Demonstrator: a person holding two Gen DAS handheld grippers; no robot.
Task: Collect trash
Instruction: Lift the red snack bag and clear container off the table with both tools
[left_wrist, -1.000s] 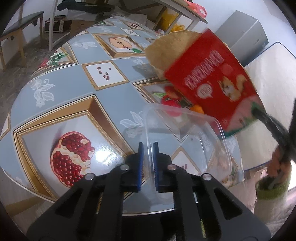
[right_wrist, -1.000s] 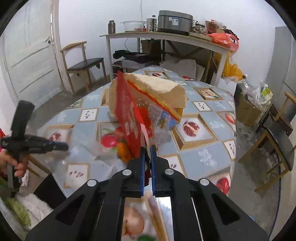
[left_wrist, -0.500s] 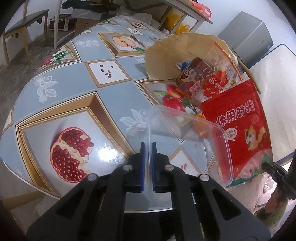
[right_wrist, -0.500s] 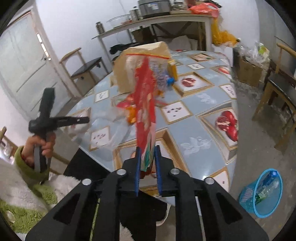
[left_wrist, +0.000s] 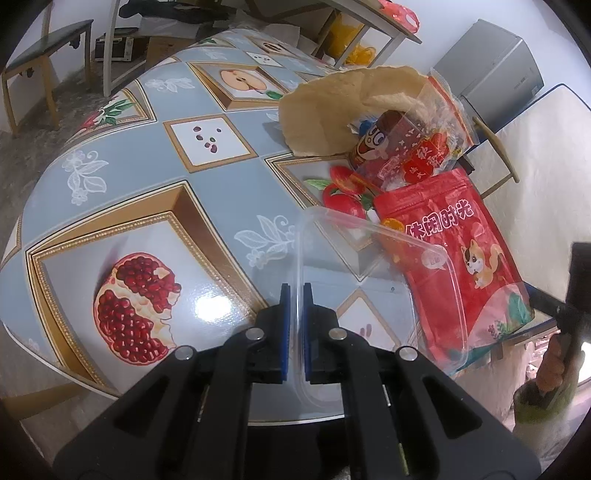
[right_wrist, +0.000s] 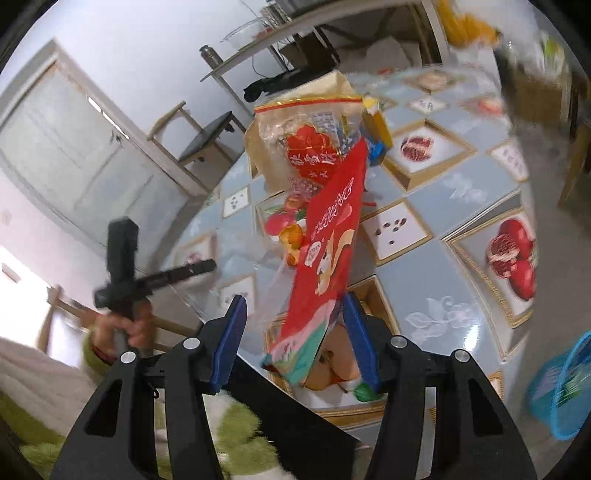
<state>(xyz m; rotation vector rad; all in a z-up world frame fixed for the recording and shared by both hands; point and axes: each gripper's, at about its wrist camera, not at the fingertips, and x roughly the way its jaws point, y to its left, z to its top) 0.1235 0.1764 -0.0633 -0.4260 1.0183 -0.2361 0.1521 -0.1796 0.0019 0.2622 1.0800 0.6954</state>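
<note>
Lying at the right of the left wrist view, a red snack pouch (left_wrist: 458, 258) with white lettering and a cartoon squirrel rests on the patterned table (left_wrist: 155, 173), its lower end reaching the table edge. In the right wrist view the same pouch (right_wrist: 325, 254) runs up the centre of the frame, its lower end between the spread blue pads (right_wrist: 229, 332) of the right gripper (right_wrist: 295, 339); the jaws stand wide apart, and whether the right pad touches the pouch I cannot tell.

Above the pouch in the left wrist view sits a clear zip bag (left_wrist: 417, 147) holding red wrappers and a brown packet with a cartoon face, and behind that a tan paper bag (left_wrist: 332, 107) curls open. Printed fruit on the tablecloth shows just left of the pouch's top.

A clear plastic container (left_wrist: 373, 291) overlaps the pouch's left side at lower centre of the left wrist view. The left gripper (left_wrist: 293, 328) is clamped on its near rim, the blue pads nearly together with the thin plastic wall between them.

At the far right edge of that view a hand holds the other gripper's black handle. In the right wrist view, left of centre, a hand (right_wrist: 125, 328) grips the left tool's handle. A blue mesh bin (right_wrist: 561, 391) stands on the floor at lower right, and a wooden chair (right_wrist: 199, 136) stands near a white door at upper left.
</note>
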